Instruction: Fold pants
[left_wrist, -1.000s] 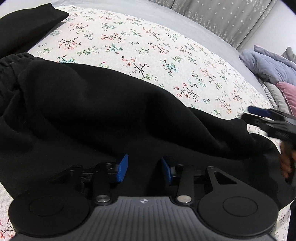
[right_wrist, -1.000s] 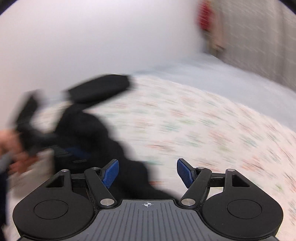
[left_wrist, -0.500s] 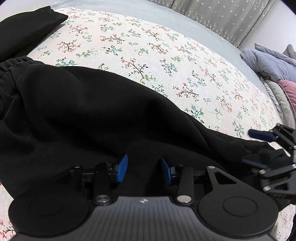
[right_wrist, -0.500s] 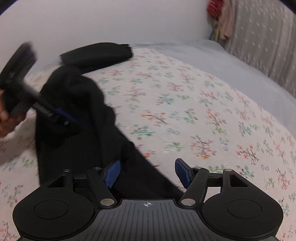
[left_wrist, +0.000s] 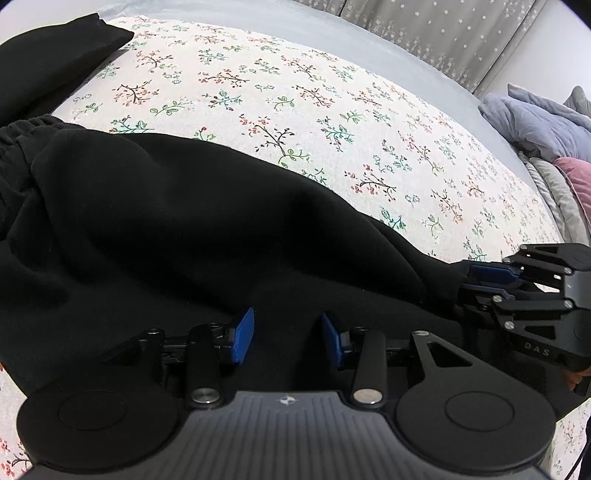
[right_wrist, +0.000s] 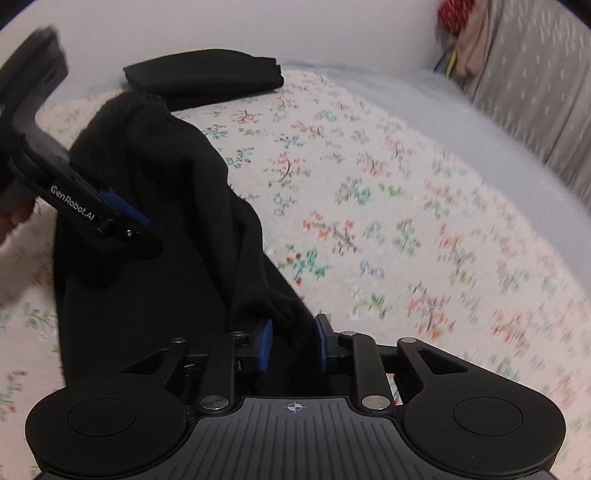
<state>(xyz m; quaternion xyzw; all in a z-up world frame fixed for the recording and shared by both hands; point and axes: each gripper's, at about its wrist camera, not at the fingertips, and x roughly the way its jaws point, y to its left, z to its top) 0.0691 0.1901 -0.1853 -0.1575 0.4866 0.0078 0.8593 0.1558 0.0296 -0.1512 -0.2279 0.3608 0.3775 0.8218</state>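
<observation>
Black pants lie stretched across a floral bedspread, waistband at the left of the left wrist view. My left gripper sits low over the middle of the fabric, jaws partly apart with cloth between the blue pads. My right gripper has narrowed its jaws around the leg end of the pants, cloth filling the gap. It also shows in the left wrist view at the hem. The left gripper shows in the right wrist view pressed into the fabric.
The floral bedspread covers a grey bed. A second folded black garment lies at the far end by the wall. Pillows and a grey curtain are at the right.
My right gripper swung in from above the bed, came down on the leg end and closed its jaws from wide open onto the cloth. My left gripper stayed put.
</observation>
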